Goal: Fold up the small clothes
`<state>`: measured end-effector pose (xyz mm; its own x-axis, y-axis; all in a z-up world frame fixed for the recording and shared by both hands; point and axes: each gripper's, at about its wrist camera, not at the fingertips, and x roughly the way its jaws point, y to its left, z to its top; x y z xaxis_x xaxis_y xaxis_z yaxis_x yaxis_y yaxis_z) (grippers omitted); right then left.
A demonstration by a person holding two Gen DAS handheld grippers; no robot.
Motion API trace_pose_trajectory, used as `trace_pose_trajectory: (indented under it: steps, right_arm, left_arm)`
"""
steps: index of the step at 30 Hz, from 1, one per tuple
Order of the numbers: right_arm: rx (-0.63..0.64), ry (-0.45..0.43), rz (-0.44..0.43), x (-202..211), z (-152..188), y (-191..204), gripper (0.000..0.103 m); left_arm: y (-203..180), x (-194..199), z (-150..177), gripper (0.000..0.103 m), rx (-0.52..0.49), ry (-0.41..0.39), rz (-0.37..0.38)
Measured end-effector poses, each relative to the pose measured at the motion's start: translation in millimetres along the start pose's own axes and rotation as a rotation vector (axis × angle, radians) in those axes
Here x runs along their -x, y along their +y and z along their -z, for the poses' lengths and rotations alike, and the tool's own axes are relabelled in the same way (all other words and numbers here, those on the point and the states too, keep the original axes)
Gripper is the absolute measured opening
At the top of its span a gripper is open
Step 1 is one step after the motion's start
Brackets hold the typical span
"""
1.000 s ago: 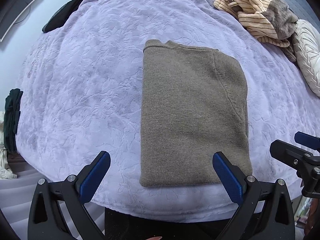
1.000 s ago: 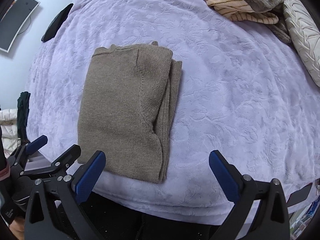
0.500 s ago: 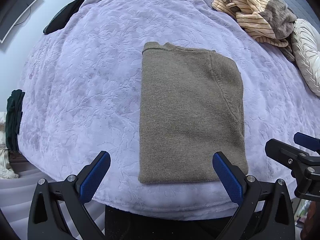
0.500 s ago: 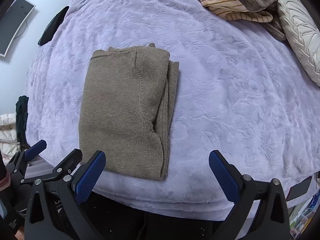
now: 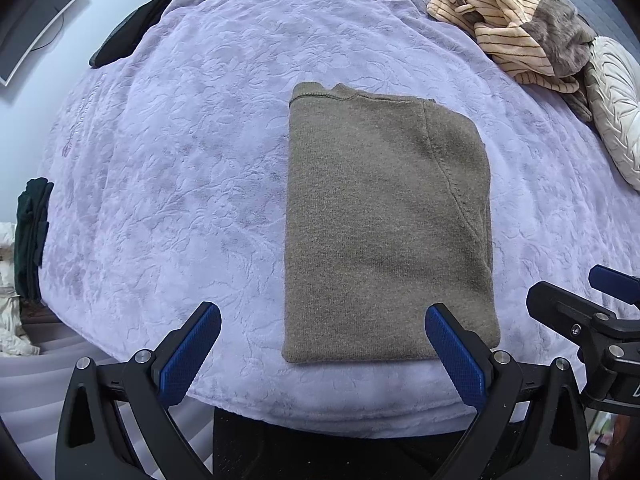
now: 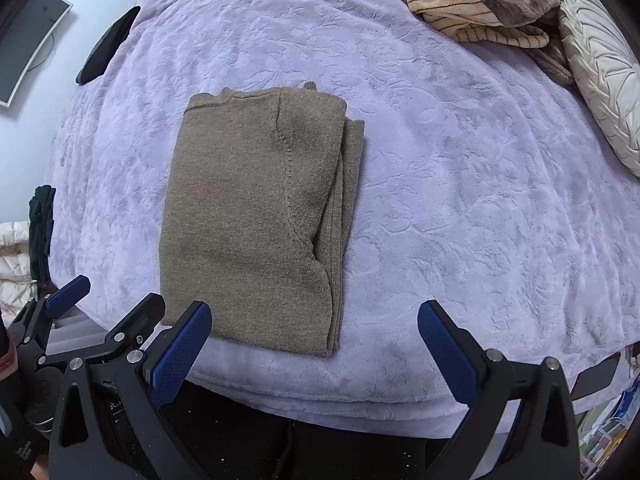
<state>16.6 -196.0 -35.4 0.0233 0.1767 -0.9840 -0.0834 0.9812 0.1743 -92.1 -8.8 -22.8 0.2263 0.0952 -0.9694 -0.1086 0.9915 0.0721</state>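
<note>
A brown knit sweater (image 5: 384, 224) lies folded into a tall rectangle on the lilac bedspread (image 5: 180, 168). It also shows in the right wrist view (image 6: 252, 220), with folded layers stacked along its right edge. My left gripper (image 5: 322, 348) is open and empty, held above the sweater's near edge. My right gripper (image 6: 314, 344) is open and empty, just right of the sweater's near corner. Each gripper shows at the edge of the other's view.
A heap of striped cream and grey clothes (image 5: 516, 28) lies at the back right beside a white cushion (image 5: 616, 116). A dark item (image 5: 132, 36) lies at the back left. The bed's near edge (image 5: 340, 408) runs just under the grippers.
Both grippers have pulled back a little from the bed, so the sweater sits slightly farther off. The sweater has not moved and both grippers stay open.
</note>
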Motion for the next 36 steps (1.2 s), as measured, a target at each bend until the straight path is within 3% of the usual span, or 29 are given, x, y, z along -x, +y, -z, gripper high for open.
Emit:
trace_pose_trajectory:
  steps: [36]
  right_arm:
    - [-0.008,0.018,-0.028,-6.7,-0.1,-1.9,0.103]
  left_arm:
    - [-4.7,-0.4,1.2,0.102,-0.035,0.014,-0.047]
